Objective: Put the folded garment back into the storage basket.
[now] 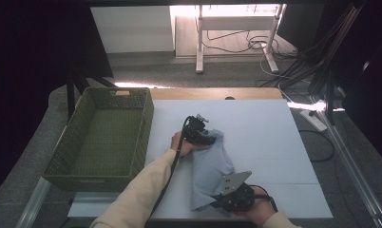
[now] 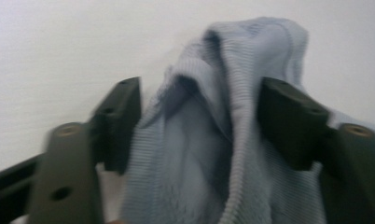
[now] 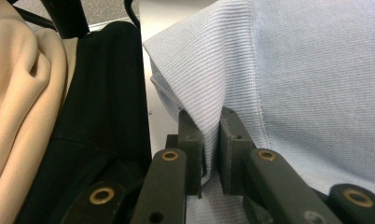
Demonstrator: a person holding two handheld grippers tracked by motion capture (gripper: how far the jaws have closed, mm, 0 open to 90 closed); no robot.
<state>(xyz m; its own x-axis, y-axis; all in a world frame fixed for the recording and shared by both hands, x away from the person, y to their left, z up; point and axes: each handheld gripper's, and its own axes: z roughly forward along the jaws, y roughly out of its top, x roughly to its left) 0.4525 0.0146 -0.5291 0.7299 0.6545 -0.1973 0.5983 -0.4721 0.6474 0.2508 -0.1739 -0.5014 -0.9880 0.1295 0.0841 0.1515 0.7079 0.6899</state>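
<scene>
- The left hand-held gripper [image 1: 204,135] sits at the far end of the cloth [image 1: 210,166], jaws half-wide, with a bunched fold between them; in the left gripper view the ribbed fold [image 2: 232,130] fills the gap and both pads look to be touching it, though blur leaves how firm that grip is unclear.
- The right hand-held gripper [image 1: 216,202] is pinched narrow on the cloth's near edge; the right gripper view shows a thin hem [image 3: 210,140] clamped between the pads.
- The pale blue cloth lies on the white counter [image 1: 274,142], its long axis running from about 12 o'clock at the left gripper to 6 o'clock at the right one.
- From the left gripper the cloth stretches toward 5 o'clock; from the right, toward 11 o'clock.
- The basket [image 1: 70,161] stands at 9 o'clock of the cloth, apart from it; the left hand is nearer to it.
- The left forearm, in a cream sleeve [image 1: 141,190], reaches diagonally up the counter; the right hand stays low at the near edge, plate on top.
</scene>
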